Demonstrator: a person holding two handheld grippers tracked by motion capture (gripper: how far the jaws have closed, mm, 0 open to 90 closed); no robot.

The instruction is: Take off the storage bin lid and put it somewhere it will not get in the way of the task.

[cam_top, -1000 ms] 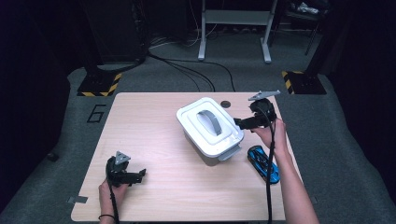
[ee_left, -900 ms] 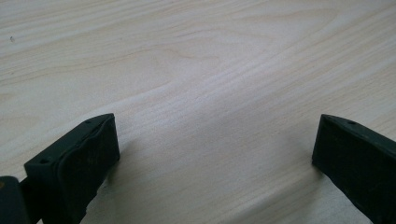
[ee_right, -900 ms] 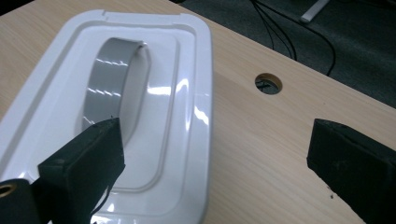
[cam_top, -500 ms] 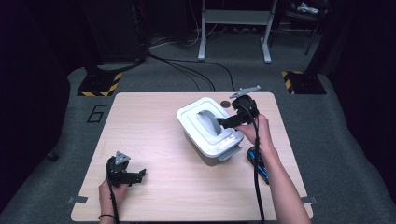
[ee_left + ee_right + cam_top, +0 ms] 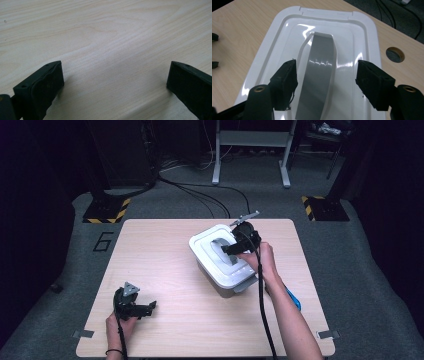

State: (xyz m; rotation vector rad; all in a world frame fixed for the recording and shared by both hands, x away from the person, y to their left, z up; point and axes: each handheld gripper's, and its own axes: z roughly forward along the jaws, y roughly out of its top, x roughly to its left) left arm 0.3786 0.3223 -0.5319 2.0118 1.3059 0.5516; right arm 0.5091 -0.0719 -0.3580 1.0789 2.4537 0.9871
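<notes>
High view: a white lidded box [image 5: 222,262] stands right of centre on the wooden table [image 5: 165,245]. The right gripper [image 5: 231,249] hangs over the lid's grey handle [image 5: 223,251]; the left gripper [image 5: 146,308] rests near the table's front left corner, well apart from the box. A blue object [image 5: 295,299] lies by the right forearm.

Left gripper view: jaws spread wide, bare table between them, grasping nothing.

Right gripper view: jaws released, one on each side of the handle [image 5: 319,75], neither visibly touching it. The lid [image 5: 287,37] looks seated. The step appears to be approach for a handle grasp; the next move calls for lowering and closing squarely across the handle.
</notes>
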